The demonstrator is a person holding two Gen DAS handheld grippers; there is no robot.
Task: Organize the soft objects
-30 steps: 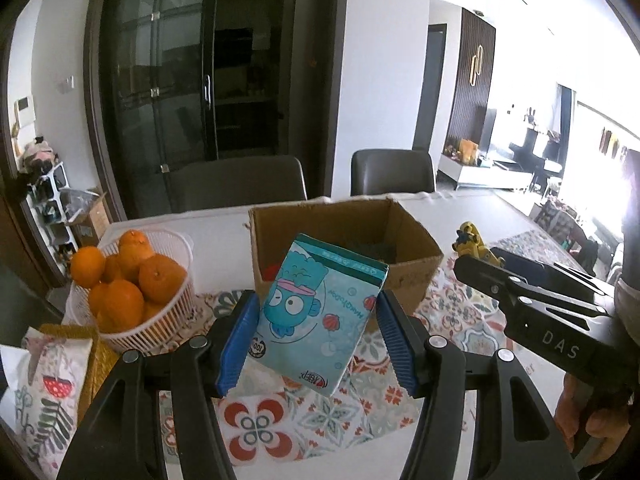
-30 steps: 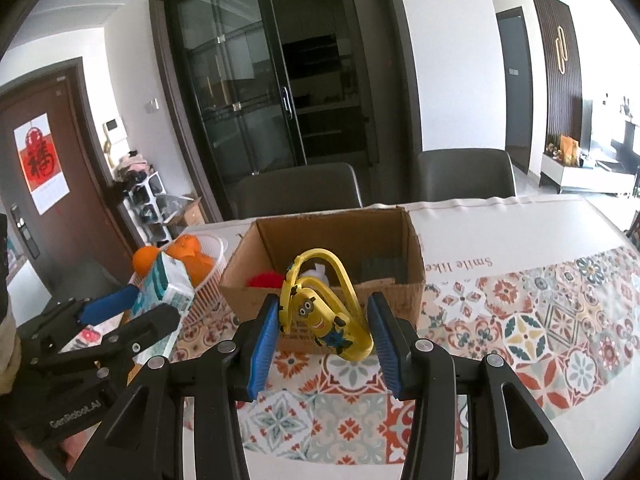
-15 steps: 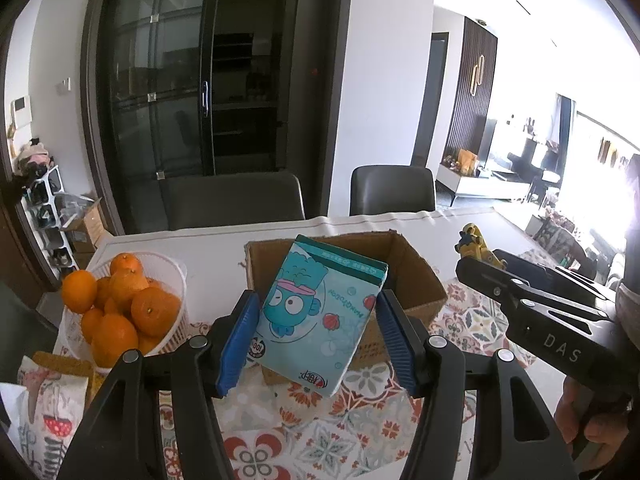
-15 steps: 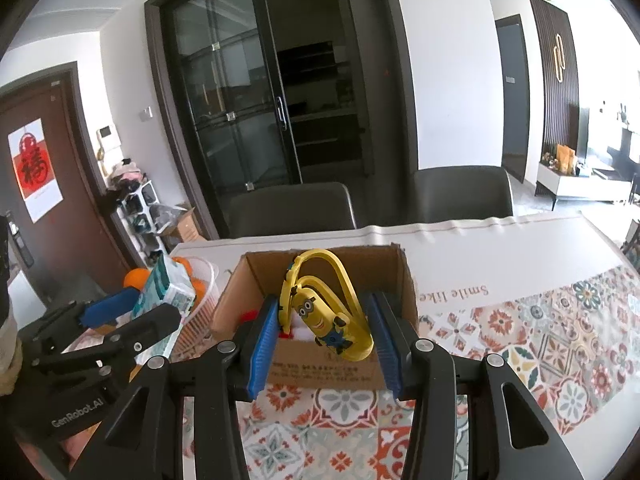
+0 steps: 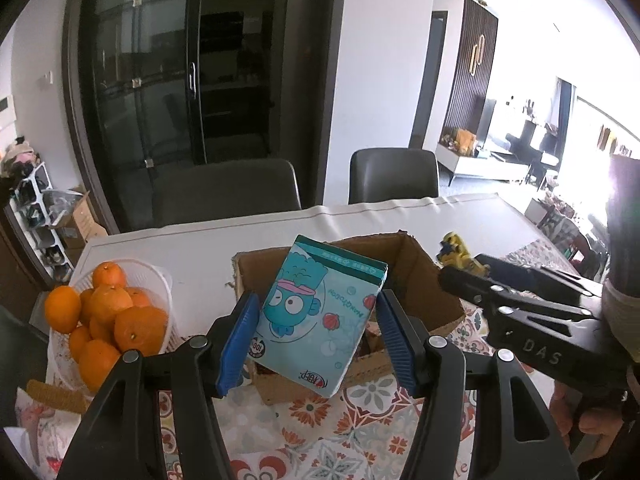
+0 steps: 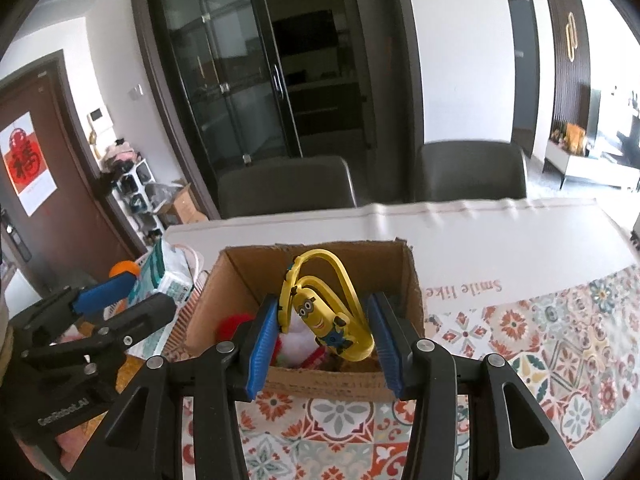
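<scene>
**Transport of two soft items to the carton**

Carton proximity has changed: over the last second the cardboard box [image 6: 320,312] has come from well ahead of both tools to directly beneath their tips. I judge the carry nearly complete, with release the remaining step.

My left gripper [image 5: 316,332] is clamped on the tissue pack [image 5: 316,316], held tilted above the box's near-left corner. My right gripper [image 6: 324,332] is clamped on the yellow Minion pouch [image 6: 324,312], above the box interior, where red and white soft items already lie.

Legible markings: "100" and "KBEP" (reading uncertain) on the pack; "DAS" on the right tool; "GenRobot.AI" on the left tool; "Smile like" on the tablecloth [image 6: 500,240].
</scene>
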